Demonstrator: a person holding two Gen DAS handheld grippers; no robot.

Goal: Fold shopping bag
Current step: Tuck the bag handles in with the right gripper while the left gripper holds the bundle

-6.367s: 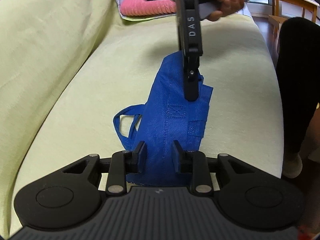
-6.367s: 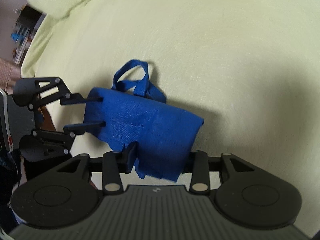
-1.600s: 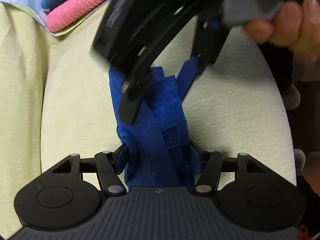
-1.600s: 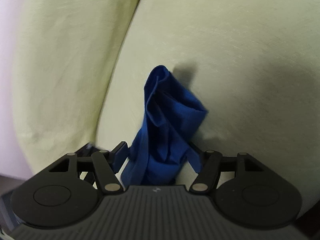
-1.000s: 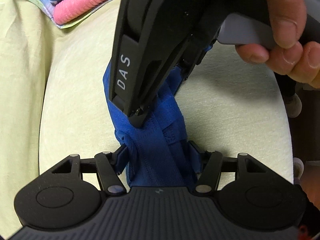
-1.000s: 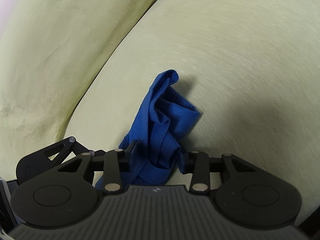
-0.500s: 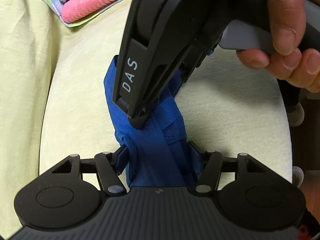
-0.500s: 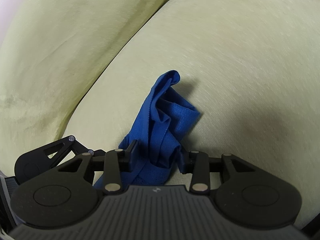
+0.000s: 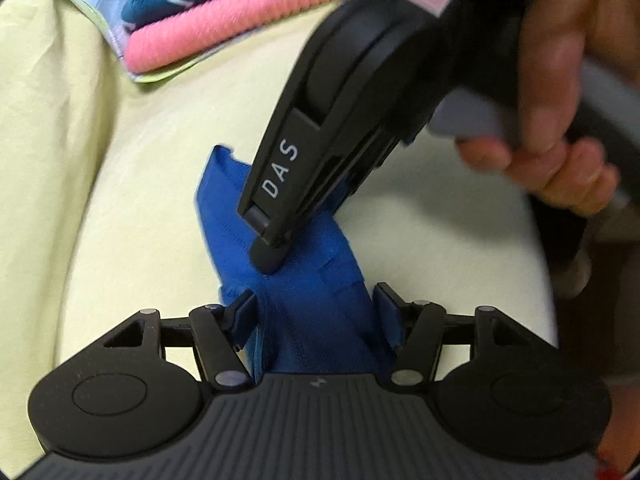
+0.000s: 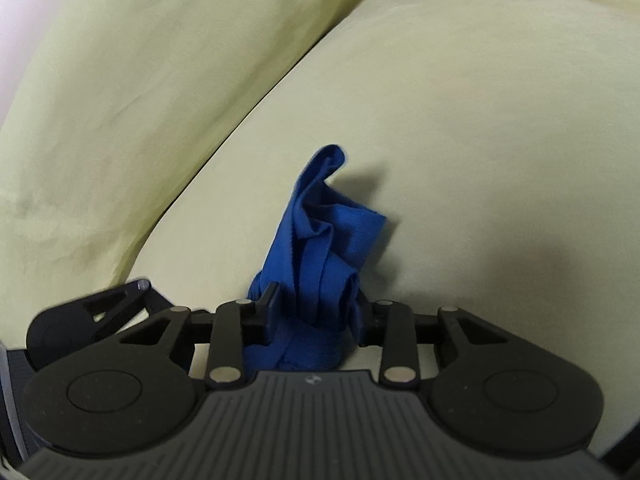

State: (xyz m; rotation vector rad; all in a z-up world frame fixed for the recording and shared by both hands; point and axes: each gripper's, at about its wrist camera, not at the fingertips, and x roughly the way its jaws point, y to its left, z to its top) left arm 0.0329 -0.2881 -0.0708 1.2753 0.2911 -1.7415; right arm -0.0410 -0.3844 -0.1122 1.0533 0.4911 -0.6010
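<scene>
The blue shopping bag (image 9: pixel 316 320) is a rolled, crumpled bundle on the pale yellow-green sofa seat (image 9: pixel 160 184). In the left wrist view my left gripper (image 9: pixel 315 306) has a finger pressed against each side of the bundle. My right gripper (image 9: pixel 268 256) comes down from the upper right in a person's hand (image 9: pixel 552 128), its tip on the bundle's top. In the right wrist view the right gripper (image 10: pixel 316 304) is shut on the bag (image 10: pixel 320 240), whose free end sticks up beyond the fingers. Part of the left gripper's linkage (image 10: pixel 100 308) shows at the lower left.
A pink ribbed roll (image 9: pixel 240 36) and a dark blue item lie on a patterned cloth at the far end of the seat. The sofa backrest (image 10: pixel 140 100) rises on the left. The seat's right edge (image 9: pixel 544 280) drops to dark floor, where a foot (image 9: pixel 572 276) stands.
The right gripper has tilted and slid a little farther along the bundle. The left view has shifted, so the pink roll shows more. Both grippers keep hold of the bag.
</scene>
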